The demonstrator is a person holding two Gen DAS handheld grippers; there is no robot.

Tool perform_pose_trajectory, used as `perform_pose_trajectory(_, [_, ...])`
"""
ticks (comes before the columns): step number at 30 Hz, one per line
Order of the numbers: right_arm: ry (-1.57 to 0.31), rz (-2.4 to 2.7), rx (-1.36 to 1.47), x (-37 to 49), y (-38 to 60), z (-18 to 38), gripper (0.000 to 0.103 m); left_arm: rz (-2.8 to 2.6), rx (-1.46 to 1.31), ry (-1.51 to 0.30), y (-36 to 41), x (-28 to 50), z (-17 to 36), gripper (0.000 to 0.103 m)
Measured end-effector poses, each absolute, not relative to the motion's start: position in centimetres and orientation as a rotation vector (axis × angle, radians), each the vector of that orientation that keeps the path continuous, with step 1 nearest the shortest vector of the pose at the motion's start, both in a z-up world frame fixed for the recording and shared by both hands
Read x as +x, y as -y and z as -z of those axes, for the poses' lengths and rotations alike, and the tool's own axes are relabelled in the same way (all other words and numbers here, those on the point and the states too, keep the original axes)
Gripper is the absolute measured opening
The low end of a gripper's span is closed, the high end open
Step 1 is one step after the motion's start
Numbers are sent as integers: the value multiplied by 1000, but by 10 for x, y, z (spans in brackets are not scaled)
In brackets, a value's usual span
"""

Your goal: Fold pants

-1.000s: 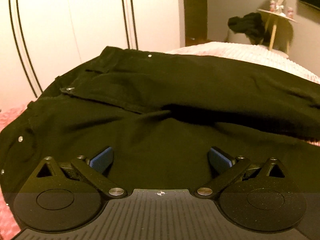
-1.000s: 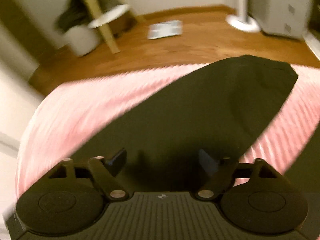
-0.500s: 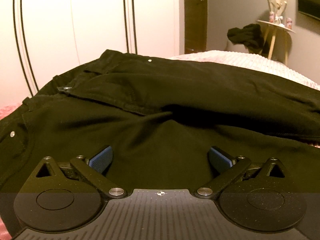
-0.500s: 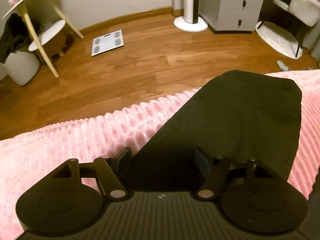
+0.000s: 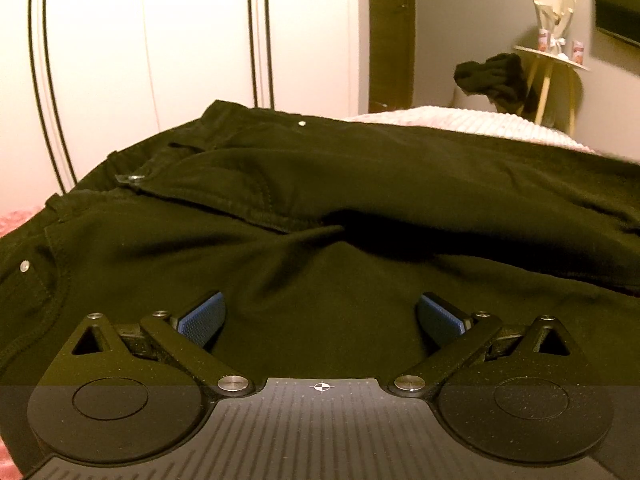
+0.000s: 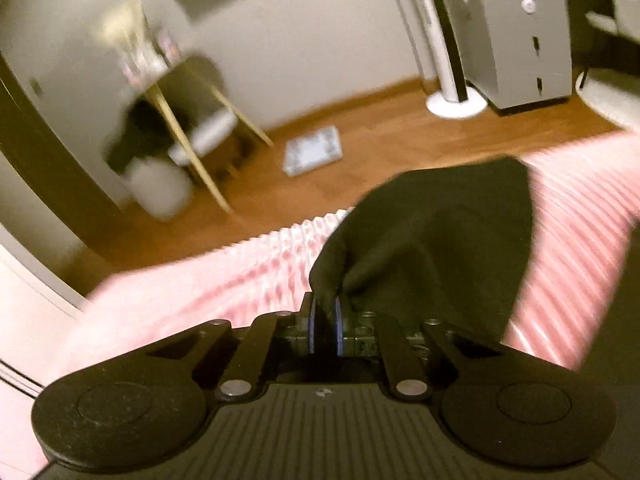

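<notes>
The black pants (image 5: 320, 208) lie spread across the pink bed cover (image 6: 192, 288), one leg end near its floor-side edge. The right gripper (image 6: 324, 322) pinches only a thin fold there, which may slip out; the left gripper (image 5: 320, 316) hovers spread, so the waist could drag

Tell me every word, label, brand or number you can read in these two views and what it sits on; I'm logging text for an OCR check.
No text can be read in either view.
Small pink containers on the side table: any print is too small to read.
Flat white item on the floor: blurred, nothing legible.
Black pants: only plain metal rivets, no label shows.
Left gripper: only a crosshair mark on its body, no lettering.
</notes>
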State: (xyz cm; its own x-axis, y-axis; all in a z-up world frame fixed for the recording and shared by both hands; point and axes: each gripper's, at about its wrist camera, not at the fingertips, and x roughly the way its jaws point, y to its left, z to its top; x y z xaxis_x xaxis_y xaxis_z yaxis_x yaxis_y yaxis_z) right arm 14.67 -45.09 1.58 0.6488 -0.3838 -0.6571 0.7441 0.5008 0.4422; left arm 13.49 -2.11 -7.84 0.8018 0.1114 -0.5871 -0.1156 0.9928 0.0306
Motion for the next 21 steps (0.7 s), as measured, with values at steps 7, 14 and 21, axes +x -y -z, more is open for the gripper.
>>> perform_pose_trajectory(7, [-514,732,946,15,389,44,13,-116,-8,-628,20,135,77,103])
perform_pose_trajectory(14, [-570,815,482,35,372,22,57,-155,-25,-651,17,130,45,103])
perform_pose_trajectory(21, [-570,830,268,62,355,13,36,1,-161,-555,37,172,-22,103])
